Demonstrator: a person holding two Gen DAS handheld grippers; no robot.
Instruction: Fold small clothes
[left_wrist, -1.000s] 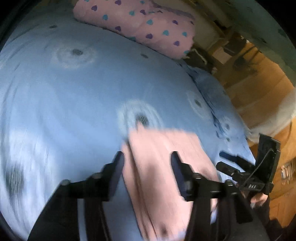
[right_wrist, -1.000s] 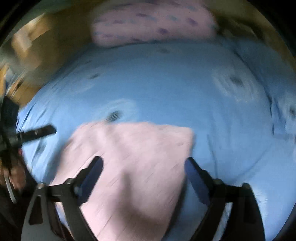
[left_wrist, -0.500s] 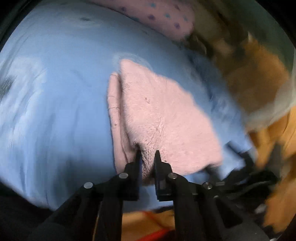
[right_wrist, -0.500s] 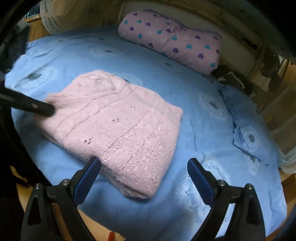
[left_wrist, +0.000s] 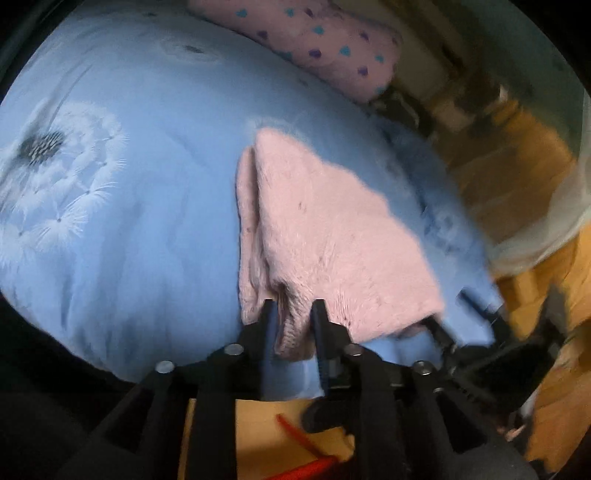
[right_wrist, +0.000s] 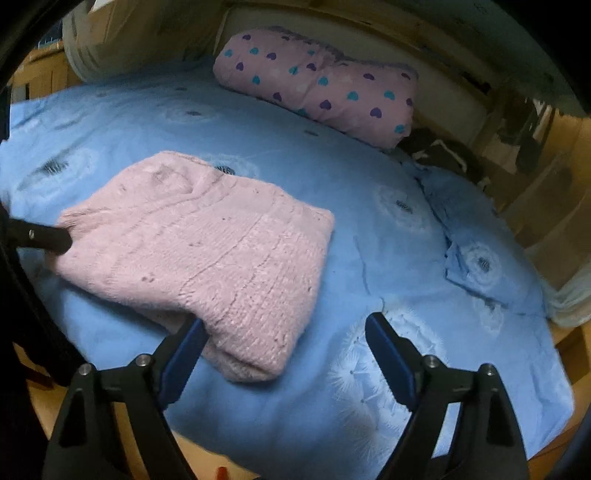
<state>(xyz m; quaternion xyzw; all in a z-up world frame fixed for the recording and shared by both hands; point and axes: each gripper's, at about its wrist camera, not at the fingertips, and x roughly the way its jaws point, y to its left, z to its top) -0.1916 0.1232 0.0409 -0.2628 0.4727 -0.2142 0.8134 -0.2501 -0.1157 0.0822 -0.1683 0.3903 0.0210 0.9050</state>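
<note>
Here, my left gripper (left_wrist: 291, 308) is clamped on the near hem of the folded pink knit sweater (right_wrist: 207, 243) lying on the blue dandelion-print duvet (right_wrist: 369, 206). My right gripper (right_wrist: 284, 328), its jaws just closing a little, straddles the sweater's near corner without pinching. Beyond lies 1 heart-print pillow (right_wrist: 317, 92).

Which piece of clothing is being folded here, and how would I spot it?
Look at the blue dandelion-print bedspread. On its near part lies a folded pink knitted sweater. Unlike the pink pillow at the far end, it is plain, without hearts.
</note>
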